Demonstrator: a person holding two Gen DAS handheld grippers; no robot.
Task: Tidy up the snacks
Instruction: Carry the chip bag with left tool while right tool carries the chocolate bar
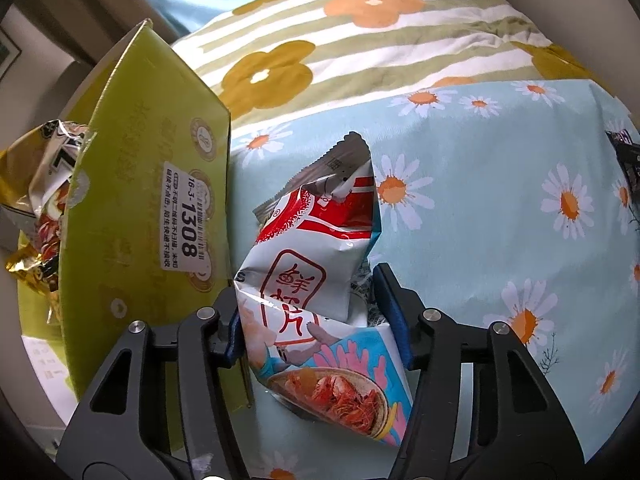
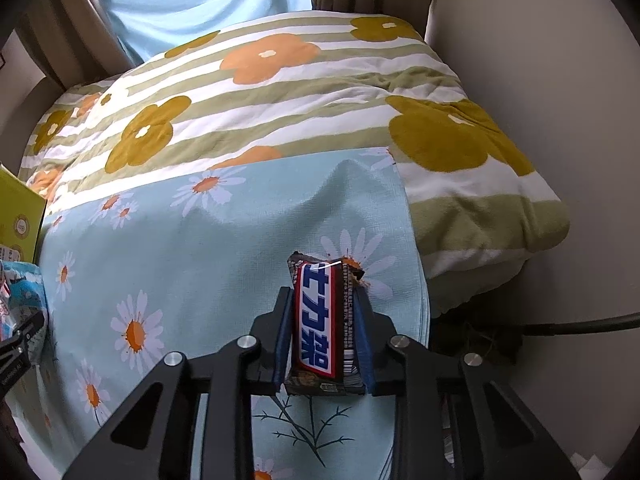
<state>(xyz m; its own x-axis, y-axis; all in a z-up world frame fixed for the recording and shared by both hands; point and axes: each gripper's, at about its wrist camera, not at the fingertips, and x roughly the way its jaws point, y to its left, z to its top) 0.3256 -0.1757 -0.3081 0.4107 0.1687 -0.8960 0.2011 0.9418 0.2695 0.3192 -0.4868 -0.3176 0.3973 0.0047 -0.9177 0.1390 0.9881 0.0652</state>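
Observation:
My left gripper (image 1: pixel 306 284) is shut on a white, red and blue shrimp-chip bag (image 1: pixel 316 276), crumpled between the blue pads, just right of a green cardboard box (image 1: pixel 152 200). Several snack bags, gold and silver (image 1: pixel 36 184), sit inside the box. My right gripper (image 2: pixel 325 304) is shut on a brown chocolate bar (image 2: pixel 320 320) with a blue and white label, held above the light blue daisy cloth (image 2: pixel 180 264). The box's corner (image 2: pixel 18 204) and the shrimp-chip bag (image 2: pixel 20 300) show at the left edge of the right wrist view.
A striped quilt with orange and mustard flowers (image 2: pixel 280 100) lies behind the daisy cloth. A light blue curtain (image 2: pixel 192 4) hangs at the back. A beige wall (image 2: pixel 540 60) is to the right. A dark cable (image 2: pixel 580 326) runs by the bed's right side.

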